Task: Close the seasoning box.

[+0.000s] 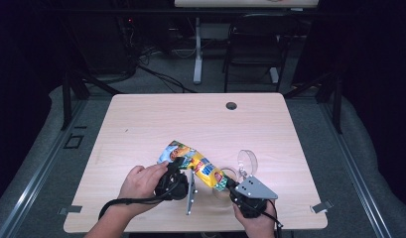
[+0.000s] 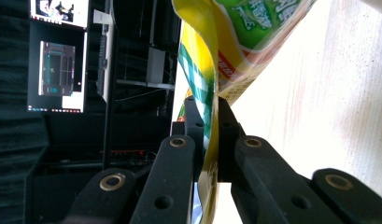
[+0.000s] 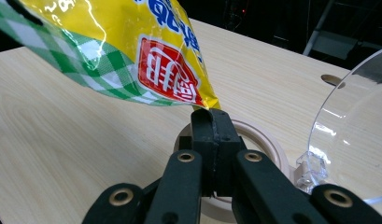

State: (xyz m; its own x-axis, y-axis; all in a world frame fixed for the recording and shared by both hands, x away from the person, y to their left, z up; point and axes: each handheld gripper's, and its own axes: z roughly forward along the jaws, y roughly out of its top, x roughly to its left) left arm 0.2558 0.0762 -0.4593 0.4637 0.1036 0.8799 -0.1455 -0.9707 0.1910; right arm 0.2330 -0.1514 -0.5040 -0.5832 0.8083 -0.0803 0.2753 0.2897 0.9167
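Observation:
A yellow snack bag (image 1: 193,162) with green check and red print hangs stretched between both grippers above the wooden table (image 1: 156,119). My left gripper (image 1: 176,163) is shut on the bag's edge (image 2: 207,98), the film pinched between its black jaws. At the bag's lower corner (image 3: 198,100) my right gripper (image 1: 229,182) is shut on it. A clear jar (image 1: 225,177) with a beige rim (image 3: 258,135) stands right under that corner. Its clear hinged lid (image 1: 247,159) is tipped open to the right (image 3: 352,130).
A round cable hole (image 1: 231,105) sits near the table's far edge. Beyond the table are a black chair (image 1: 252,44), a white desk leg (image 1: 197,49) and cables on the floor. Monitors (image 2: 58,56) glow in the dark background.

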